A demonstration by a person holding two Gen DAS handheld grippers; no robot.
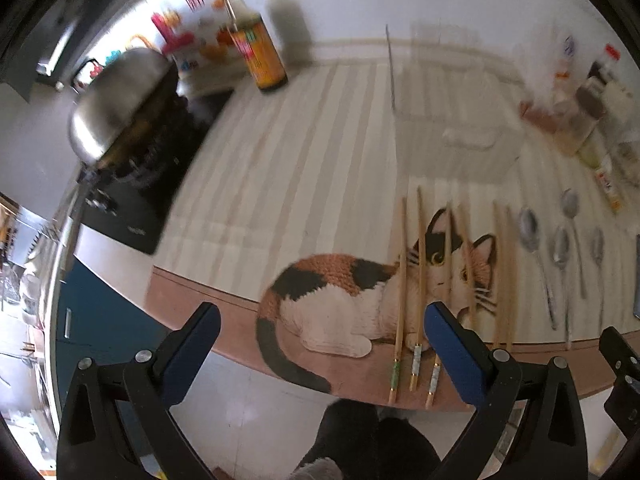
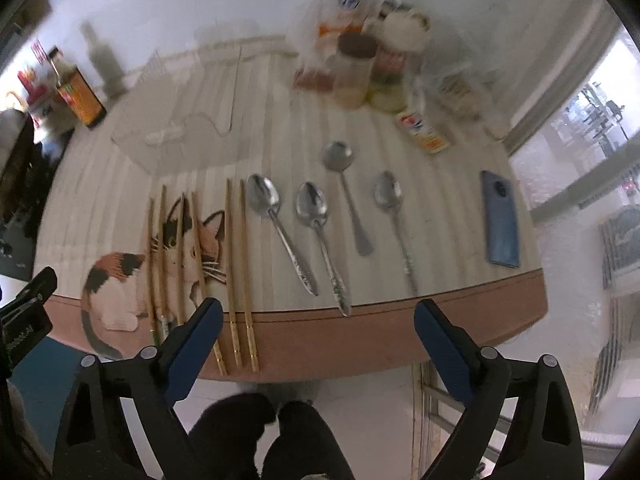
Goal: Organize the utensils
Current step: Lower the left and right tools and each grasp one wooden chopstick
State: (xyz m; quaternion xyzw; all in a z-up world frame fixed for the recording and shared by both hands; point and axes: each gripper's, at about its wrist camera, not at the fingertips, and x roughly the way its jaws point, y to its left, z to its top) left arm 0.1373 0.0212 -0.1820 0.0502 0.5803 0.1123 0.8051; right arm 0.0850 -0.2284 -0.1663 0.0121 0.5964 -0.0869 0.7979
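Observation:
Several wooden chopsticks (image 2: 234, 264) lie in a row on the striped table mat, partly over a printed cat (image 2: 120, 280). Several metal spoons (image 2: 316, 236) lie to their right, handles toward me. The chopsticks (image 1: 418, 280) and spoons (image 1: 560, 268) also show in the left wrist view. My left gripper (image 1: 322, 328) is open and empty, held off the table's near edge in front of the cat. My right gripper (image 2: 318, 320) is open and empty, held off the near edge in front of the spoons.
A clear plastic container (image 2: 176, 124) stands behind the chopsticks. Jars and bottles (image 2: 372, 68) crowd the back right. A blue phone (image 2: 500, 220) lies at the right. A dark sauce bottle (image 1: 256, 44) and a stove with a steel lid (image 1: 120, 100) are at the left.

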